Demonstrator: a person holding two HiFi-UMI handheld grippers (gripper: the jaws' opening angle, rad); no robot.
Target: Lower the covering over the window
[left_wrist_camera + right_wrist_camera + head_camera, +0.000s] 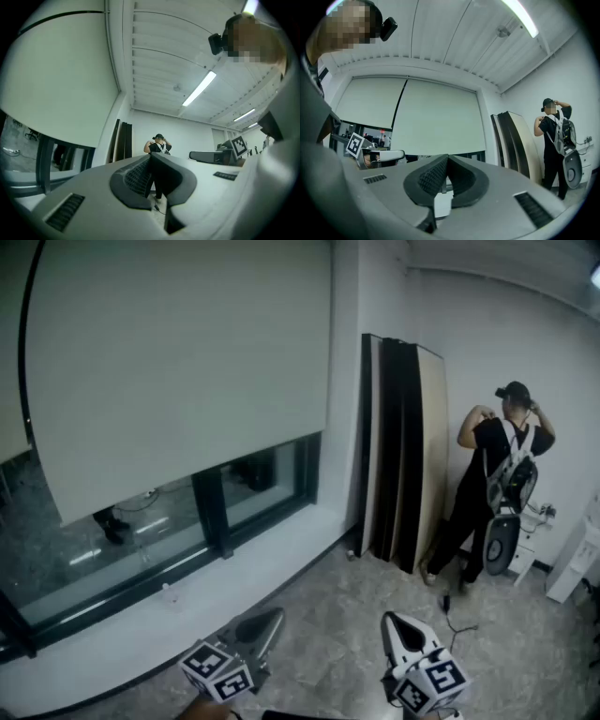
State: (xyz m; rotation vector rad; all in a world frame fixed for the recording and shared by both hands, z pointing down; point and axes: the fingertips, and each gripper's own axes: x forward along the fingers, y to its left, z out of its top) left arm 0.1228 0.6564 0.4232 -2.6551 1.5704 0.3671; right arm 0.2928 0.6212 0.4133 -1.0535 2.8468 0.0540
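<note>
A pale roller blind [178, 371] hangs over most of the window, and a strip of bare glass [150, 540] shows below its bottom edge. Low in the head view, well back from the window, my left gripper [272, 618] and right gripper [389, 620] are both shut, with nothing between their jaws. In the left gripper view the blind [56, 70] fills the upper left, beyond the closed left gripper [151, 159]. The right gripper view has the blind [436, 122] straight ahead, past the closed right gripper [446, 161], with a second blind [370, 103] to its left.
A white sill [234, 587] runs under the window. Tall dark and beige panels [403, 446] lean against the wall at its right end. A person [497, 484] with a backpack stands by the right wall, with white equipment [572, 568] and a cable on the stone floor nearby.
</note>
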